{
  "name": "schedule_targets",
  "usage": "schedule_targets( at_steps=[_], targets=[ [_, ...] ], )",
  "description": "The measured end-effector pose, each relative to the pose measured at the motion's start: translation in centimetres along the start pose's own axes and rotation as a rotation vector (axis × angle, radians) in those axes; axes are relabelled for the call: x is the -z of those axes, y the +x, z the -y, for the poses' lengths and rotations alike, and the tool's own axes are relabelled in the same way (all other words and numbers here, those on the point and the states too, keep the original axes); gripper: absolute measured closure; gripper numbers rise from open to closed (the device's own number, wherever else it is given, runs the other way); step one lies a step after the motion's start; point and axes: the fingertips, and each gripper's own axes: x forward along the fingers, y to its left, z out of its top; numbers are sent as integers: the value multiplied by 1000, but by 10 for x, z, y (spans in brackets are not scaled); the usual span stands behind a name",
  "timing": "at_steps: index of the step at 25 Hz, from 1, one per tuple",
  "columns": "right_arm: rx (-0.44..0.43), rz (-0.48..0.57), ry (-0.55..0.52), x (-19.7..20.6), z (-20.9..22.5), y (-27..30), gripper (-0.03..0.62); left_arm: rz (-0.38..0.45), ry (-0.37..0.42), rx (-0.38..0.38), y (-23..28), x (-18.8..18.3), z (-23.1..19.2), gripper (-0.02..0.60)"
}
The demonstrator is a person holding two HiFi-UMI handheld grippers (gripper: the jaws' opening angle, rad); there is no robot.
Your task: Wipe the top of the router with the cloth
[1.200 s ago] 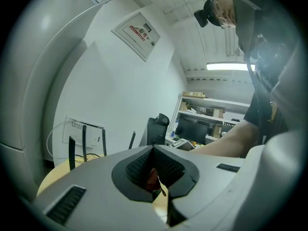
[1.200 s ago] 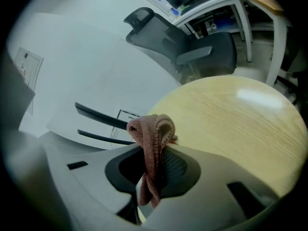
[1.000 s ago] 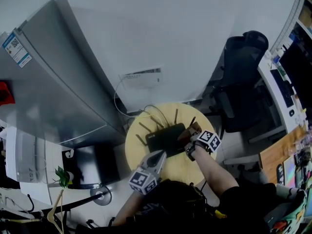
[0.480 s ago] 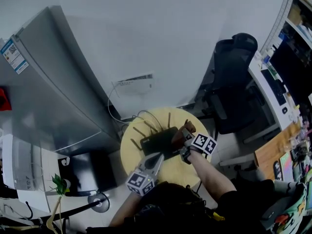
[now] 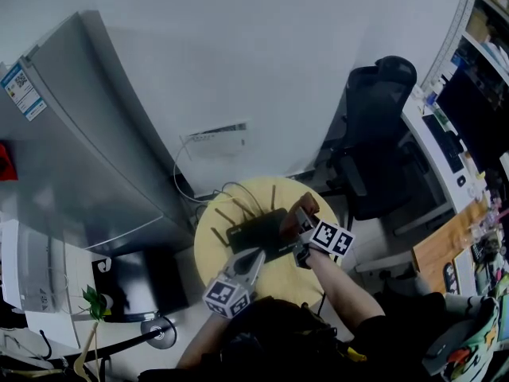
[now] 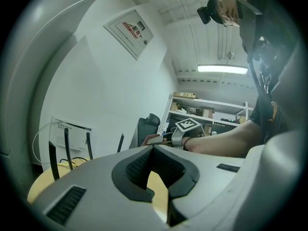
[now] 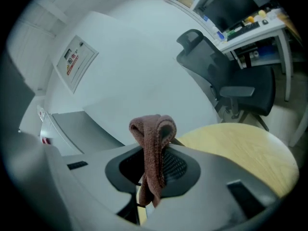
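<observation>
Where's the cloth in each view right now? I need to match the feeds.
Head view: centre, cloth at the right gripper's tip, at the router's right end.
Left gripper view: probably the brownish bit mid-frame, beside the marker cube.
Right gripper view: centre, clamped between the jaws.
Shared landmark: the black office chair.

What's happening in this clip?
A person works at a round table with a black router on it. The right claw is shut on a brown cloth at the router's right end. The left claw is shut and empty, near the router's front edge.
</observation>
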Motion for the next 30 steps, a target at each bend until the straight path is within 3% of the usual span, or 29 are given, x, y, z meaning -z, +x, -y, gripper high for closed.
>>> schedule_targets(
  at_steps=[6,13,16,22,30],
  targets=[
    [-80,11,-227,-14,-19,-20,531,9,33,-18,0,-5,1,580],
    [-282,-82,-682,-2,-68,-27,531,64,52,-139,-27,-30,-36,578],
    [-388,-162,-714,11,-84,-23,533,89,66,-178,-41,-39,-45,580],
    [-458,-373,-789,67,-102,5,533,117,81,-260,-71,-42,-66,580],
    [-414,-757,-891,175,-88,46,533,99,8,-394,-115,-17,-84,580]
  ],
)
